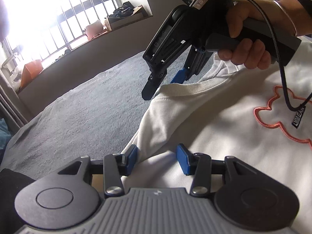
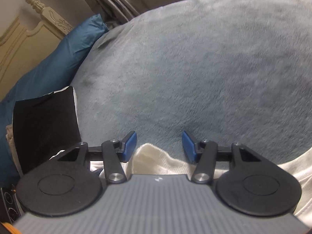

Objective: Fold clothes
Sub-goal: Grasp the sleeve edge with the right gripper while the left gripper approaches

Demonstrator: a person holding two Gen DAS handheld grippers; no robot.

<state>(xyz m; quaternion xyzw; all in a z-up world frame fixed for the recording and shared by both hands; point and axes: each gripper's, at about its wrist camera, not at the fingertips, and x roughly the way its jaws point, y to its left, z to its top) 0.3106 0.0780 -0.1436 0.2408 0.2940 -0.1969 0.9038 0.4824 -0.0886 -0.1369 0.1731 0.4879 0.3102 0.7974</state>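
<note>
Sweatshirt (image 1: 214, 120) under hand-held gripper (image 1: 157, 160) (jaws apart)

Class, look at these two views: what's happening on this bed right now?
A person is starting to fold a white sweatshirt spread on a grey blanket. Each hand holds a two-finger tool. The left tool sits over the shirt's side edge, jaws open with fabric between them but not pinched. The right tool is open over the ribbed cuff, held by a hand. Nothing is folded yet. A black garment lies by a blue pillow.
</note>
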